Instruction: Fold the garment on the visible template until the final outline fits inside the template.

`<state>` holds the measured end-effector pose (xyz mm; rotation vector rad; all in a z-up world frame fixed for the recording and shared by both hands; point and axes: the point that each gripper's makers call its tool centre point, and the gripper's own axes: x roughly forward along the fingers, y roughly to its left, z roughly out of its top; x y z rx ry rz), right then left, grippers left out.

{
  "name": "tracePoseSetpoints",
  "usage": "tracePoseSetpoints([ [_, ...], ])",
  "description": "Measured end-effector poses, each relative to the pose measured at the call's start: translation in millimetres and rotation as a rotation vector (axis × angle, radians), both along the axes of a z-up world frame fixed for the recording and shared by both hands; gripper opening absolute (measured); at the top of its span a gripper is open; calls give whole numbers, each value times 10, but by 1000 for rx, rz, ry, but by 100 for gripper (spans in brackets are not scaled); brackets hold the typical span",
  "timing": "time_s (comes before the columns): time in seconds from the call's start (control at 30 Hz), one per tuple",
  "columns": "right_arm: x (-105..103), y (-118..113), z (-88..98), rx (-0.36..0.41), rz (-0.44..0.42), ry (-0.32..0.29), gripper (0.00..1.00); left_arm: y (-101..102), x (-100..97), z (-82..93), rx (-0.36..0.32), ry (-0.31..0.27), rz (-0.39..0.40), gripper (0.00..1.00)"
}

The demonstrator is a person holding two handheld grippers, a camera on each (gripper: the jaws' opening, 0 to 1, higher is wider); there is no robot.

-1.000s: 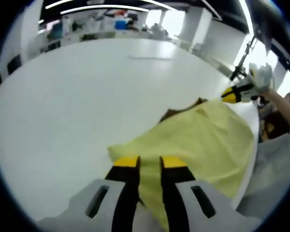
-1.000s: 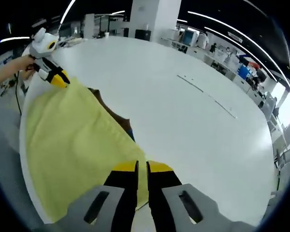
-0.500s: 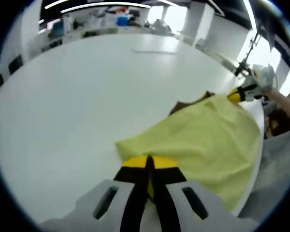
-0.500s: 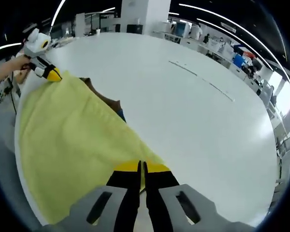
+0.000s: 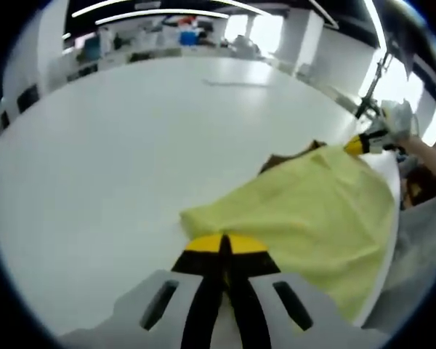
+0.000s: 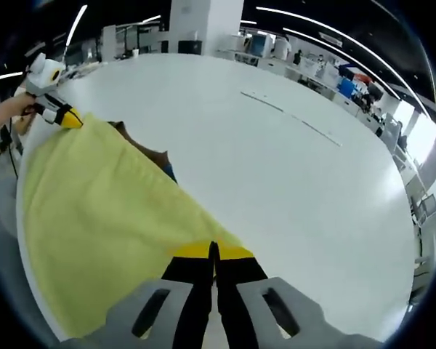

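A pale yellow garment (image 5: 312,211) lies spread on the white table (image 5: 109,167), near its edge. My left gripper (image 5: 225,241) is shut on the garment's near corner. At the far corner the right gripper (image 5: 357,144) pinches the cloth. In the right gripper view the same garment (image 6: 94,211) runs from my right gripper (image 6: 213,249), shut on its corner, to the left gripper (image 6: 64,117) at the upper left. A brown template piece (image 6: 142,151) and a bit of blue peek out past the cloth's far edge. The brown piece (image 5: 287,157) is mostly hidden.
The table edge (image 5: 387,218) runs close along the garment's right side. A thin strip (image 6: 291,116) lies on the bare table beyond. A hand (image 6: 7,109) holds the left gripper. Benches, shelves and a stand (image 5: 370,94) ring the room.
Both pairs of jaws, apart a second ago, have closed on the garment's corners. Both views have shifted slightly; the cloth lies much as before.
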<state>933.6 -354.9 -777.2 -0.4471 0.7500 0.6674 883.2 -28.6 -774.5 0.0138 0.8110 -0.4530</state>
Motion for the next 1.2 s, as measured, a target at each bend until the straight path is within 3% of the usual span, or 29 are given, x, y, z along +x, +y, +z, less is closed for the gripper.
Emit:
tracePoseSetpoints([
  [0.37, -8, 23, 9, -29, 12, -20, 1, 20, 13, 4, -17, 4, 36, 0],
  [0.5, -63, 66, 37, 11, -1, -5, 1, -9, -15, 31, -27, 21, 41, 0],
  [0.8, -137, 128, 149, 57, 6, 3, 7, -74, -43, 184, -21, -5, -6, 0],
  [1.03, -270, 181, 261, 82, 27, 18, 16, -146, -92, 348, -27, -29, -61, 15],
  [1.2, -354, 266, 485, 124, 35, -3, 22, -207, -143, 547, -41, -58, -83, 21],
])
